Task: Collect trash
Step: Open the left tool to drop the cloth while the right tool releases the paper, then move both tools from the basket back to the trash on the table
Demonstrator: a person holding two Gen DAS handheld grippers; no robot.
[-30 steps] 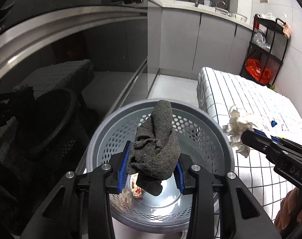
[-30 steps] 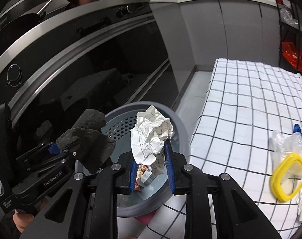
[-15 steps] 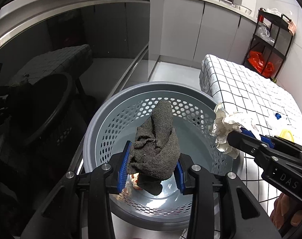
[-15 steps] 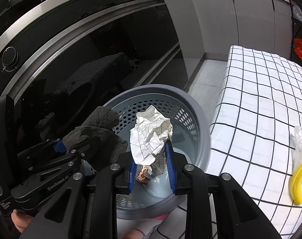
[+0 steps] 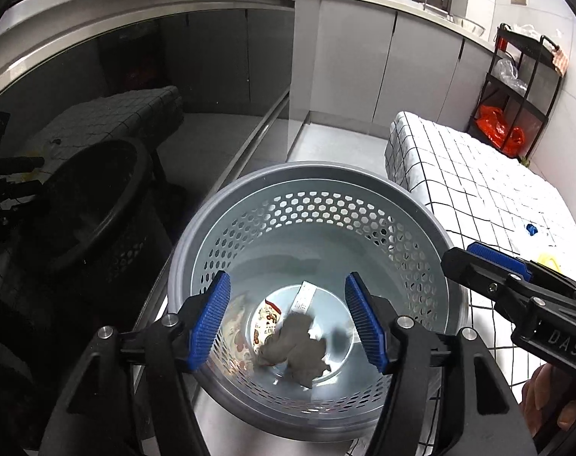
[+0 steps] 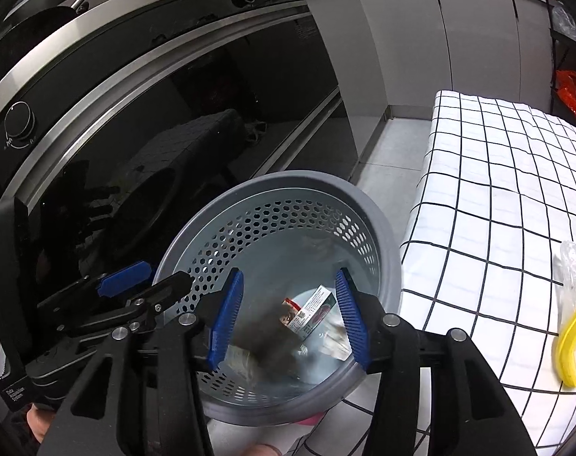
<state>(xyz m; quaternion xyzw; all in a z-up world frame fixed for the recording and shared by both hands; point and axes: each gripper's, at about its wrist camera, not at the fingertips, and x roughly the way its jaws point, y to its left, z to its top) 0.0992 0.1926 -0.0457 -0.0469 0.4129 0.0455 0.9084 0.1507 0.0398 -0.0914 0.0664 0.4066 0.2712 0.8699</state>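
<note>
The grey perforated trash basket (image 5: 310, 169) stands on the floor beside the table, and both grippers hang over it. My left gripper (image 5: 288, 321) has its jaws opening with nothing between the blue pads. A grey cloth (image 5: 295, 349) lies blurred at the basket's bottom on top of snack wrappers (image 5: 267, 317). My right gripper (image 6: 288, 317) is also opening and empty above the basket (image 6: 288, 178). Below it are a dark blurred cloth (image 6: 265, 330), a printed packet (image 6: 310, 313) and whitish paper (image 6: 242, 361). Each view shows the other gripper: left (image 6: 151, 281), right (image 5: 462, 256).
A table with a black-and-white checked cloth (image 6: 497, 197) stands right of the basket, bearing a yellow ring with clear plastic (image 6: 571, 342) and a small blue bit (image 5: 531, 229). A dark oven front (image 6: 154, 133) is on the left. A black rack with a red bag (image 5: 497, 131) stands far right.
Both grippers opened. The grey cloth dropped out of the left one and the crumpled checked paper out of the right one, both into the basket.
</note>
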